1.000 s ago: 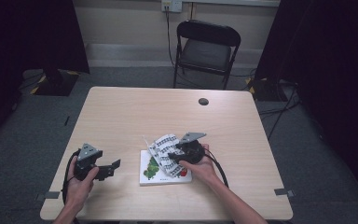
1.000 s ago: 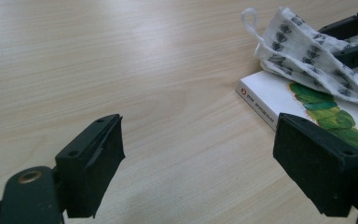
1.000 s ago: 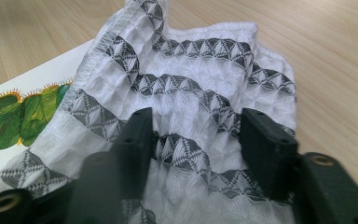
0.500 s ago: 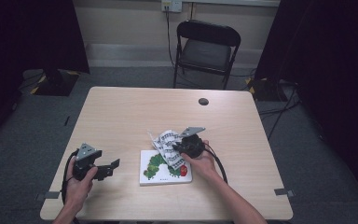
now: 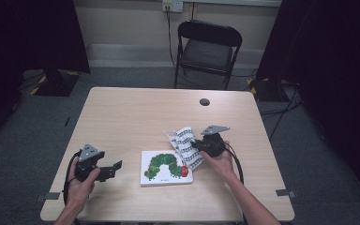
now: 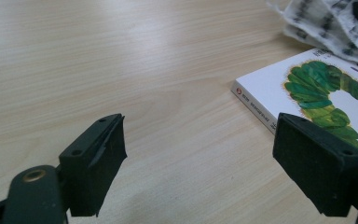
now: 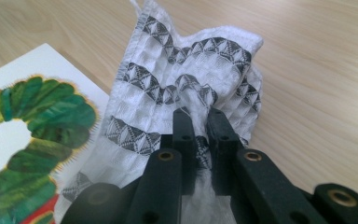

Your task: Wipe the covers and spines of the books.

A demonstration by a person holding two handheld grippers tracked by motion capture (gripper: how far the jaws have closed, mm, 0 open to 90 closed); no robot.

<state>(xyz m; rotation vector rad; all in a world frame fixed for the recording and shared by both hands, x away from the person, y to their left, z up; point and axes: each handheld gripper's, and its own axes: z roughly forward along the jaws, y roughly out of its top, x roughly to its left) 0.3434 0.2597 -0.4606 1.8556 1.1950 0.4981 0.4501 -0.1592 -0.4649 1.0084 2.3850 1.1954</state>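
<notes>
- White waffle-weave cloth with black zigzag bands [image 7: 186, 88]: soft, light and limp. It sags and bunches around the pinch rather than holding shape.
- Right gripper [image 7: 199, 116]: jaws pressed nearly together on a gathered fold near the cloth's middle. The cloth's free end drapes ahead of the jaws, and part of it lies over the corner of the white board book with a green caterpillar cover [image 7: 23, 126].
- Grip point: a bunched fold looks secure. A hem or corner would probably spread the cloth better, though the hem is hard to trace here.
- Left gripper [image 6: 200, 154]: jaws wide apart, holding nothing, low over the pale wooden table [image 6: 121, 60]. The book's spine edge sits just ahead and to one side of it.
- Book: stiff, flat, likely to slide if the cloth drags across it.
- Room: bare tabletop beyond the right gripper; the near table edge is close behind both hands [image 5: 82, 180].
</notes>
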